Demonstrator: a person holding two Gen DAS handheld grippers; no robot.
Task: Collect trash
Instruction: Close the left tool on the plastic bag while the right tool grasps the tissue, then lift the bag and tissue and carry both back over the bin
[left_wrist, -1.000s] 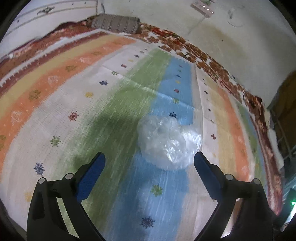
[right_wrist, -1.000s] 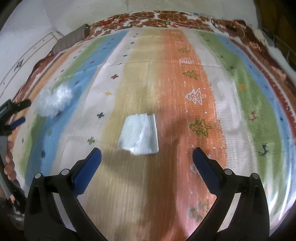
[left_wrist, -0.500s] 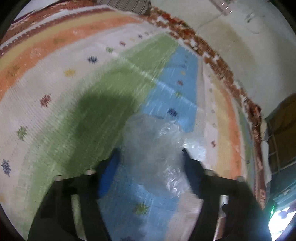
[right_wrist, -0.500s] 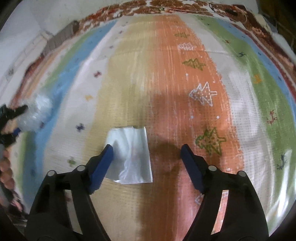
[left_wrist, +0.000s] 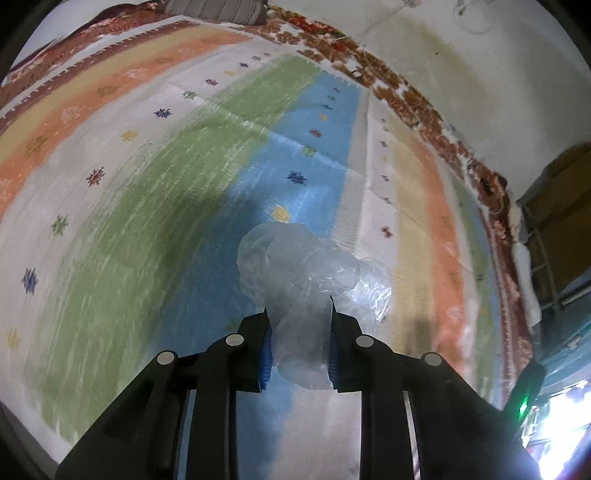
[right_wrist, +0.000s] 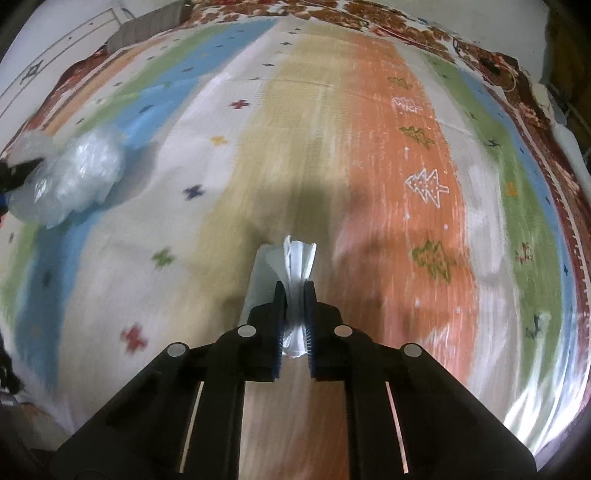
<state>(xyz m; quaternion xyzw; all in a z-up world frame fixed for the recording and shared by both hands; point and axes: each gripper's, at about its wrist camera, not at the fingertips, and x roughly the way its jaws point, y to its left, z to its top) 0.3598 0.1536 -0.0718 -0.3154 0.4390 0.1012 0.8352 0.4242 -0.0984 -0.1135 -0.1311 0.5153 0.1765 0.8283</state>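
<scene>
A crumpled clear plastic bag (left_wrist: 303, 273) lies on the blue stripe of the rug. My left gripper (left_wrist: 299, 314) has its jaws closing on the bag's near part, and the blue pads press it from both sides. In the right wrist view the same plastic bag (right_wrist: 74, 173) shows at far left with the left gripper's tip at its edge. A white paper napkin (right_wrist: 293, 266) is pinched into a fold between the jaws of my right gripper (right_wrist: 294, 291), which is shut on it over the tan and orange stripes.
A striped, patterned rug (left_wrist: 147, 192) covers the floor, and it also fills the right wrist view as the rug (right_wrist: 406, 184). A striped cushion (left_wrist: 218, 9) lies at its far edge by a pale wall (left_wrist: 480, 74). Wooden furniture (left_wrist: 561, 199) stands at the right.
Both grippers came down onto their items and their jaws went from wide apart to closed. The flat napkin is now bunched into a fold; the bag is squeezed.
</scene>
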